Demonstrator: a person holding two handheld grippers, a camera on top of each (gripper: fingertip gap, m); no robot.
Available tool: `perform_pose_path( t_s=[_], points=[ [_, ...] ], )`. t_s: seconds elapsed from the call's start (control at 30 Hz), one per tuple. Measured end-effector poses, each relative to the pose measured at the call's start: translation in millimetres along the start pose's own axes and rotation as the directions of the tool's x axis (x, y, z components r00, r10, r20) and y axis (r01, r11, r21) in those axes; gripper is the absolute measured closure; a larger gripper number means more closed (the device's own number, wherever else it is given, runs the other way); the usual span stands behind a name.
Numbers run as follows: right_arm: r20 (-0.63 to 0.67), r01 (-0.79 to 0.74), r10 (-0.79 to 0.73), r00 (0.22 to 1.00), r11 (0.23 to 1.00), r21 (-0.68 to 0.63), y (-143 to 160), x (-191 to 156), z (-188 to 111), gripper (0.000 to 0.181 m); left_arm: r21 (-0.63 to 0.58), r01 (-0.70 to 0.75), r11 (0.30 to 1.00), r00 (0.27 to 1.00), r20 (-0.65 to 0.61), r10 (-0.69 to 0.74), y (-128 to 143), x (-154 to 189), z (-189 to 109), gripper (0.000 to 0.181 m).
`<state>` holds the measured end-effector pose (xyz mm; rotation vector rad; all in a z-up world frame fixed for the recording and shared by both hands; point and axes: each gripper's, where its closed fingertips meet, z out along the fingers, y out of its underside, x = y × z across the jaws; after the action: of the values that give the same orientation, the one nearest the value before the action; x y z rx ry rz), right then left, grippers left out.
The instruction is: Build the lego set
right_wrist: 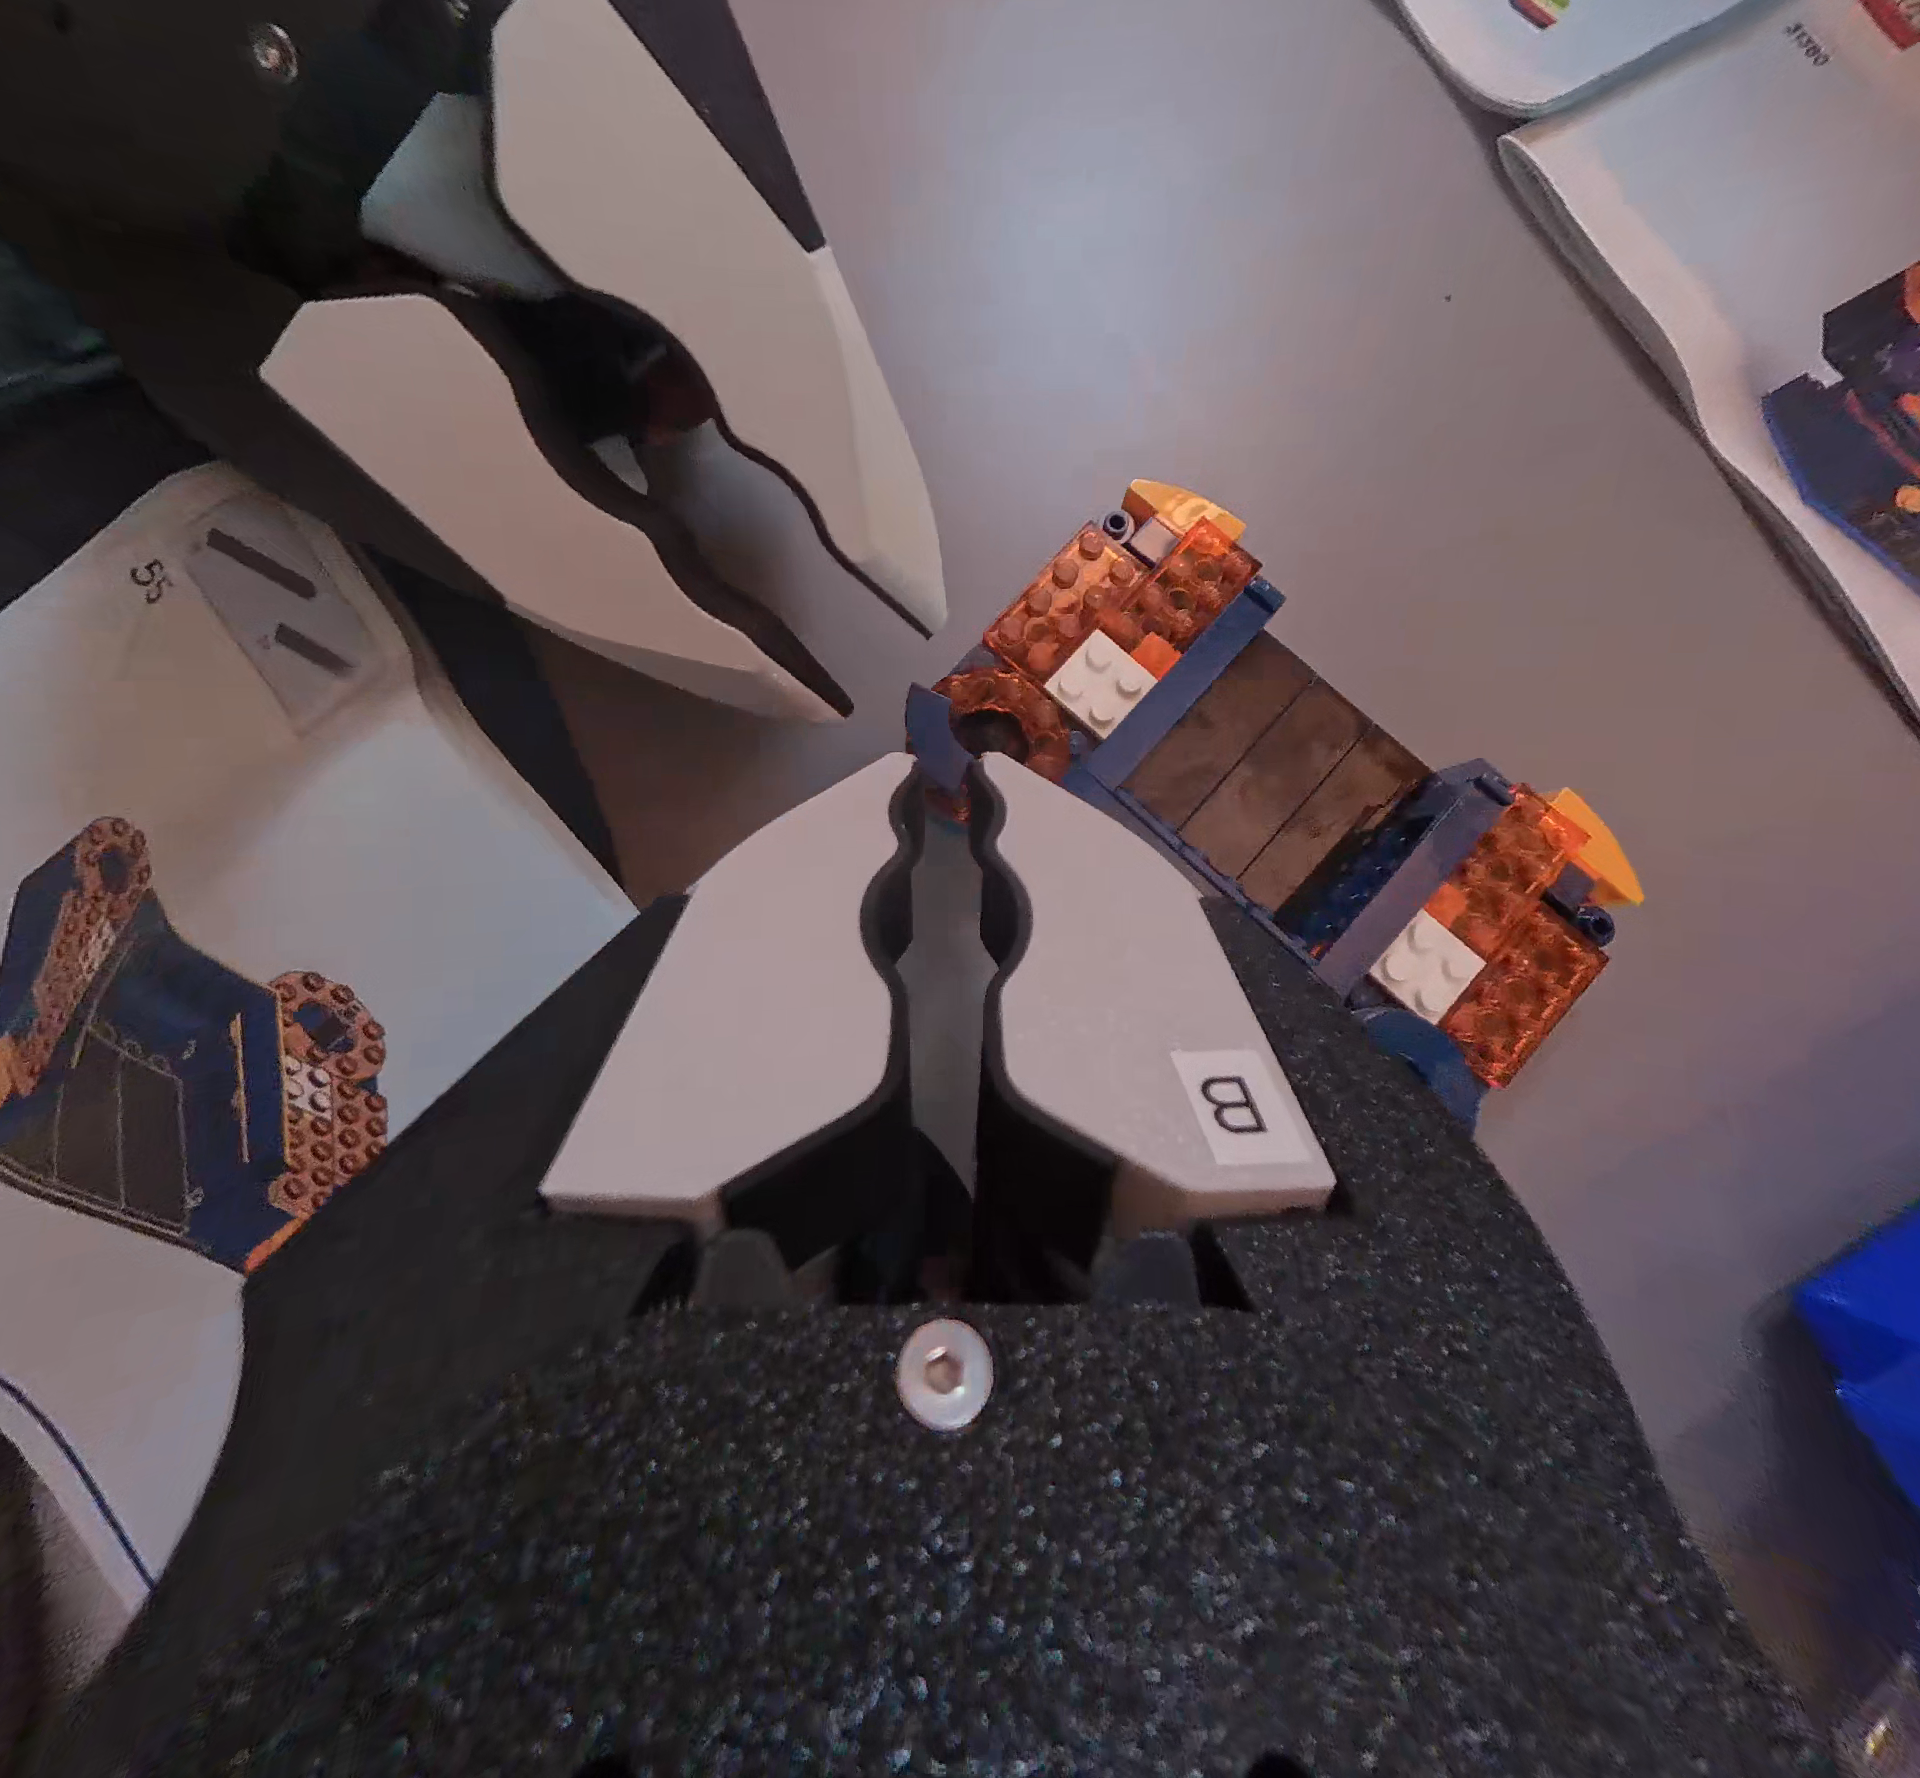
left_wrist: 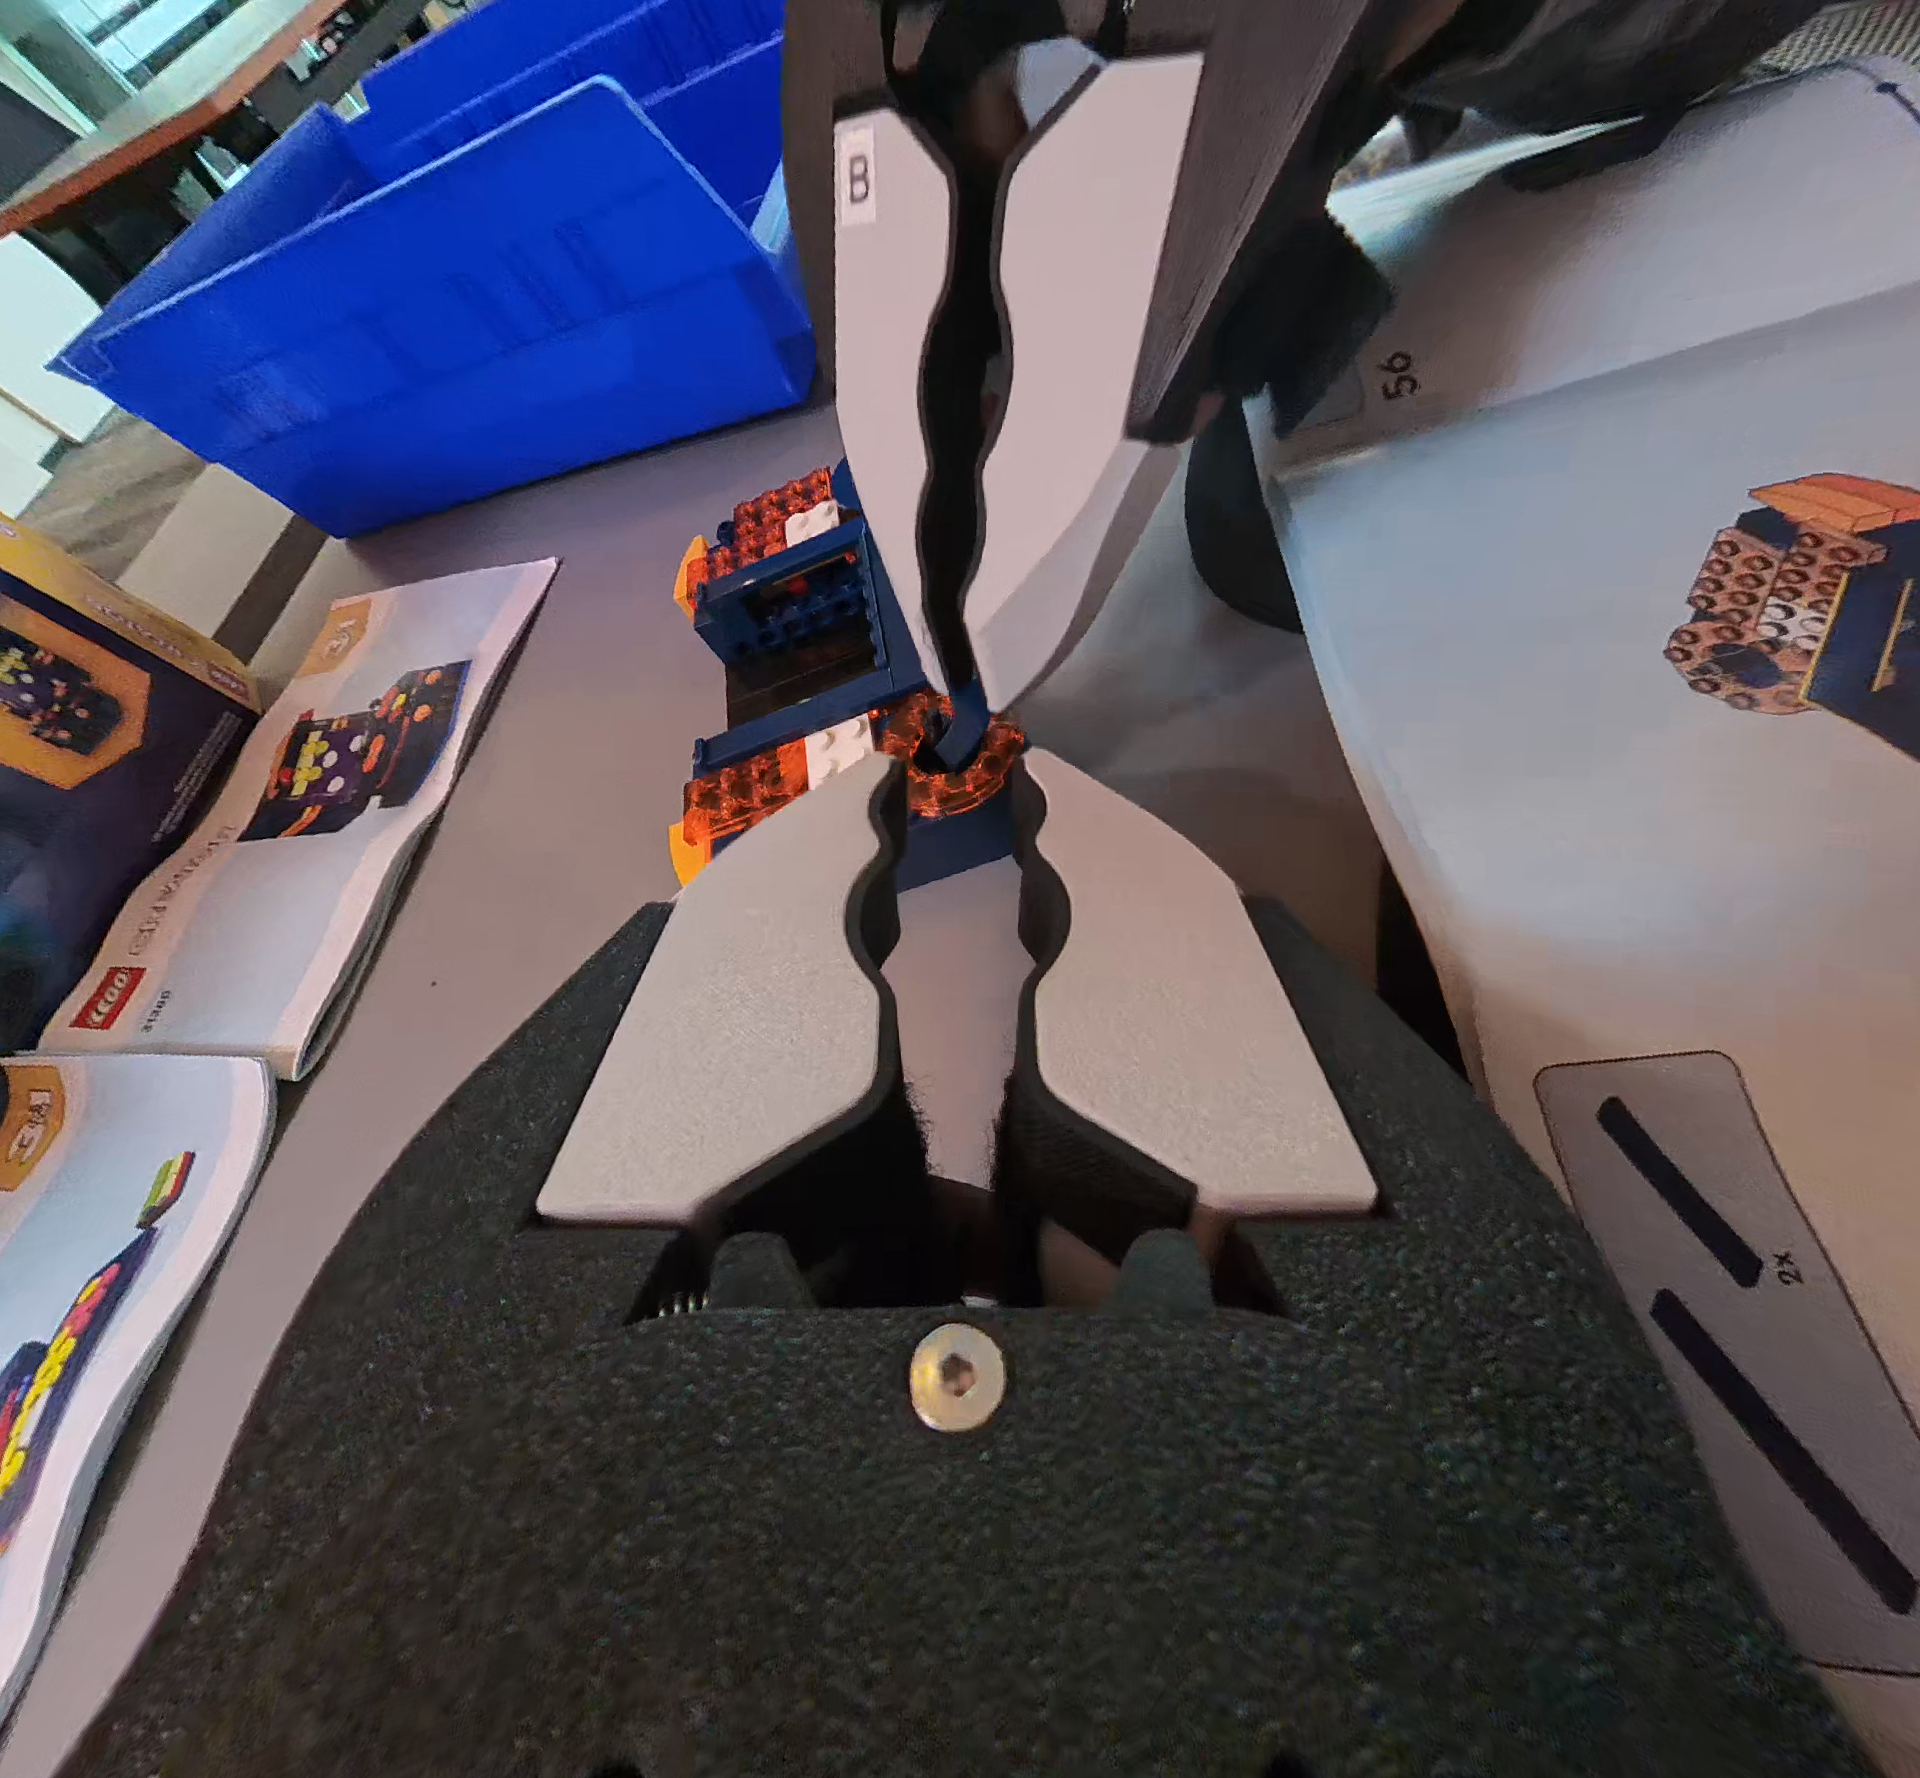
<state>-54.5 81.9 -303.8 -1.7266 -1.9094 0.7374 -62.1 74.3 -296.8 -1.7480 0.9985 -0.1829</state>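
Observation:
The Lego model (left_wrist: 790,616) lies on the grey table: a dark blue frame with black panels, clear orange plates and white bricks. It also shows in the right wrist view (right_wrist: 1247,762). My right gripper (right_wrist: 945,772) is shut on a thin dark blue piece (right_wrist: 948,764). It holds the piece at the round orange plate (right_wrist: 1029,700) on the model's near end. In the left wrist view it comes down from above (left_wrist: 961,679). My left gripper (left_wrist: 958,772) is a little open, tips on either side of that end. I cannot tell whether they touch it.
Blue bins (left_wrist: 468,294) stand at the back left. Closed booklets (left_wrist: 312,793) and the set's box (left_wrist: 83,689) lie left of the model. An open instruction book (left_wrist: 1610,689) lies on the right. It also shows in the right wrist view (right_wrist: 208,897).

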Motion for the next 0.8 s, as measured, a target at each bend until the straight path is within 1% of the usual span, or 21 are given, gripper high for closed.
perform_pose_path(
  t_s=[0.13,0.4,0.63,0.8],
  points=[
    [-0.046,-0.007,0.006,0.999,1.000,-0.027,1.9,0.8,1.2,0.174,-0.004,-0.053,0.999,0.998,0.019,0.053,-1.6,0.7,-0.3,0.166],
    [-0.059,-0.015,0.013,0.998,0.999,-0.032,4.2,-0.9,4.6,0.174,-0.044,-0.115,0.992,0.993,0.001,0.115,2.4,9.6,8.2,0.167],
    [-0.063,-0.009,0.007,0.998,1.000,-0.030,3.8,-1.5,5.0,0.174,-0.049,-0.071,0.996,0.998,0.000,0.071,4.0,9.3,11.1,0.171],
    [-0.022,0.013,-0.014,1.000,1.000,-0.027,4.3,-4.1,4.2,0.172,-0.055,-0.071,0.996,0.997,-0.002,0.071,5.1,9.4,10.8,0.171]
  ],
)
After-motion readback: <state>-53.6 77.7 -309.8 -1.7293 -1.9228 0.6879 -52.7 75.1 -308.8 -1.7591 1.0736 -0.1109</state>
